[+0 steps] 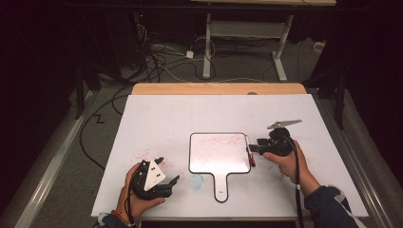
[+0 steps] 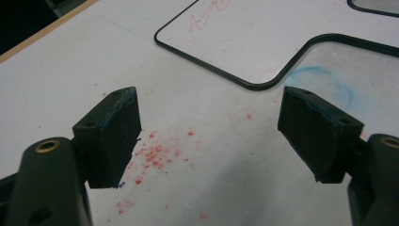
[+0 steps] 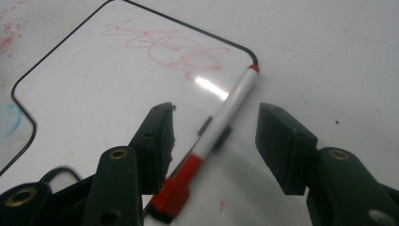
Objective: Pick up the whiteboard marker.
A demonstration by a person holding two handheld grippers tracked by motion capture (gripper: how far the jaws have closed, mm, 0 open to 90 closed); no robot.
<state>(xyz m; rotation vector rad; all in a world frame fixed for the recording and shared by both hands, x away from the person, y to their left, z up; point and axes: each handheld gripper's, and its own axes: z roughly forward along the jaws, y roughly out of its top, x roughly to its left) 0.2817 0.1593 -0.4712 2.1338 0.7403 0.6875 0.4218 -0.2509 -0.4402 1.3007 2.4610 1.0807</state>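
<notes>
The right gripper [image 3: 214, 141] straddles a white marker with a red cap [image 3: 214, 136] lying along the right edge of the black-rimmed paddle-shaped whiteboard [image 1: 218, 153], jaws half open, not pressing it. The left gripper [image 2: 209, 136] gapes empty above the white table [image 1: 157, 118].

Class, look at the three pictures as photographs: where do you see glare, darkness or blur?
High view: the white table is lit while the room around it is dark. Right gripper view: a bright glare spot on the whiteboard beside the marker, whose near red cap is blurred. Left gripper view: even light, near jaw parts soft.
</notes>
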